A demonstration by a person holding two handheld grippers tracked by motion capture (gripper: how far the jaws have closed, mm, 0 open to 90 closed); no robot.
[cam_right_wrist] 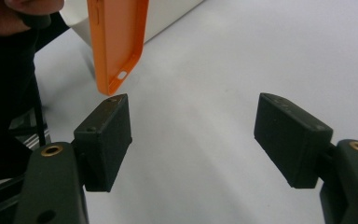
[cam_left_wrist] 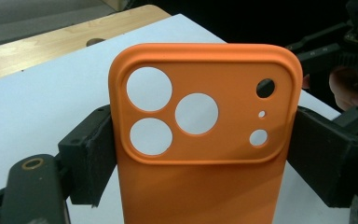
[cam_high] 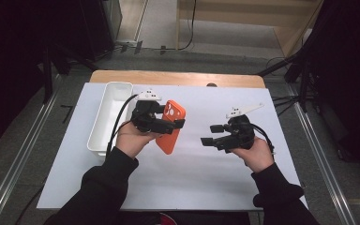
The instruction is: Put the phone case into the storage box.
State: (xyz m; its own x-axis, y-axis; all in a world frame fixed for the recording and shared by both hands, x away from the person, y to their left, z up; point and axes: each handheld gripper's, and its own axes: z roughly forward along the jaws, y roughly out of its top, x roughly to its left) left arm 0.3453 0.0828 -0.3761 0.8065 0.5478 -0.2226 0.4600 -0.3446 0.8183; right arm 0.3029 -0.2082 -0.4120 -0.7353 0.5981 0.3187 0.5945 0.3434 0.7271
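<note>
Orange phone case (cam_left_wrist: 200, 154) stood nearest the lens in the left gripper view, pinched across its width by both jaws of the left gripper (cam_high: 161, 123), camera cut-outs facing the camera. It was held clear of the white table sheet (cam_high: 192, 183), roughly upright, above the sheet's middle left. Judged from this, pick-up was complete; placing or hand-over remained. The right gripper (cam_right_wrist: 193, 140) hovered near the sheet's right side with jaws spread wide and empty, the case's lower corner (cam_right_wrist: 114, 84) just above one jaw. A white tray (cam_high: 98, 140) lay along the sheet's left edge, apparently empty, just beside the left hand (cam_high: 131, 138). Nothing lay between case and tray; the left gripper's cable (cam_high: 120, 115) trailed over the tray rim and could snag
</note>
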